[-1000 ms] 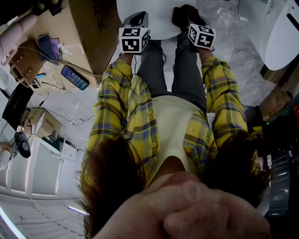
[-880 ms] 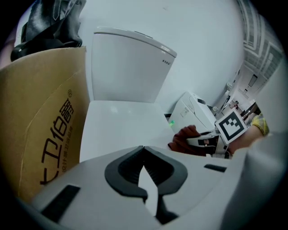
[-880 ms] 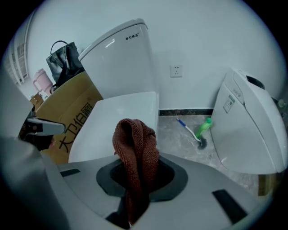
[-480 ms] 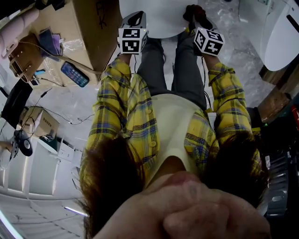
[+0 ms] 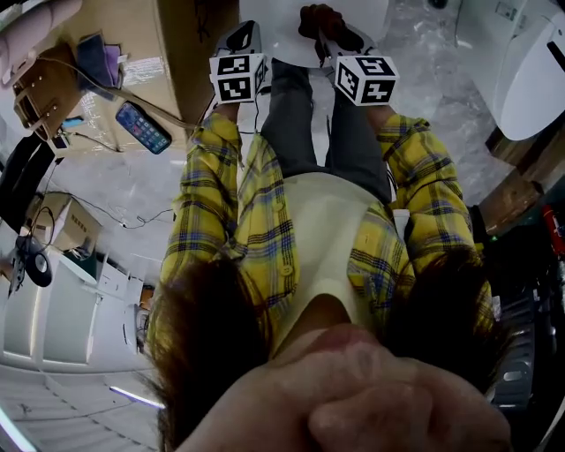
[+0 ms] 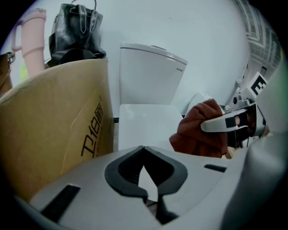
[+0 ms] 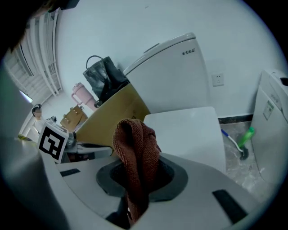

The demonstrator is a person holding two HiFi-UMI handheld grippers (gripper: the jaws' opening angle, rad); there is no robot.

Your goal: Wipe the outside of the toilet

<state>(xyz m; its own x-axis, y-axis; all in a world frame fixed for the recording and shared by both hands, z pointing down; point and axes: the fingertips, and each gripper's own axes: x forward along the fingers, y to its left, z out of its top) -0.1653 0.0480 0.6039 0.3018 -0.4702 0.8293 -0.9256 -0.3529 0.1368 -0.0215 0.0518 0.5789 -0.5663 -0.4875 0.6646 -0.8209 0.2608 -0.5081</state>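
The white toilet shows its tank (image 6: 150, 74) and shut lid (image 6: 144, 121) straight ahead; in the head view only its front edge (image 5: 287, 26) is seen at the top. My right gripper (image 7: 135, 191) is shut on a red-brown cloth (image 7: 135, 148) that stands up from the jaws, above the near part of the lid (image 7: 189, 130). The left gripper view shows that cloth (image 6: 200, 130) at the lid's right side. My left gripper (image 6: 144, 155) is shut with nothing in it and hangs before the lid's front left. Both grippers (image 5: 247, 37) (image 5: 334, 33) sit beyond the person's knees.
A tall cardboard box (image 6: 54, 121) stands close on the toilet's left, with a black bag (image 6: 74, 31) and a pink bottle (image 6: 31, 42) behind it. A phone (image 5: 141, 126) lies on the floor. A toilet brush (image 7: 243, 143) and another white fixture (image 7: 272, 126) are on the right.
My right gripper with the cloth swung slightly right, then back left along the toilet's front edge. The left gripper has drifted a little left.
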